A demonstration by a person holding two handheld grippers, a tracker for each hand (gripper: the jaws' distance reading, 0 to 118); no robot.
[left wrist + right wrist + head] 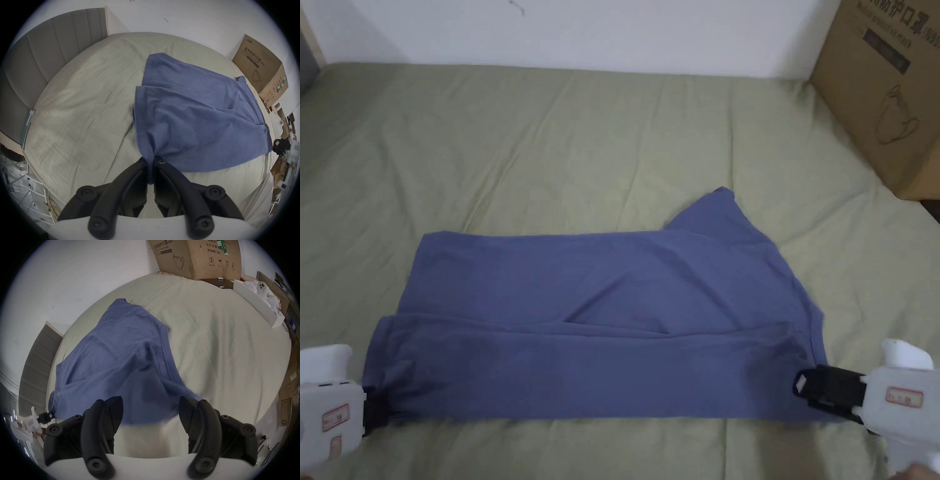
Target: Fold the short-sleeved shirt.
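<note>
A blue short-sleeved shirt (600, 325) lies lengthwise across a green bed sheet (550, 144), its near long edge folded up over the body, one sleeve (719, 212) poking out at the far right. My left gripper (374, 409) sits at the shirt's near left corner; in the left gripper view its jaws are shut on a pinch of blue shirt cloth (150, 164). My right gripper (807, 387) is at the near right corner; in the right gripper view it (151, 405) stands open, jaws wide apart, with the shirt's edge (146, 402) lying between them untouched.
A large cardboard box (887, 87) stands on the bed's far right corner against the white wall. A grey padded headboard (40, 65) borders the bed on the left. Clutter and boxes (289, 386) lie beyond the bed's right side. Bare sheet stretches behind the shirt.
</note>
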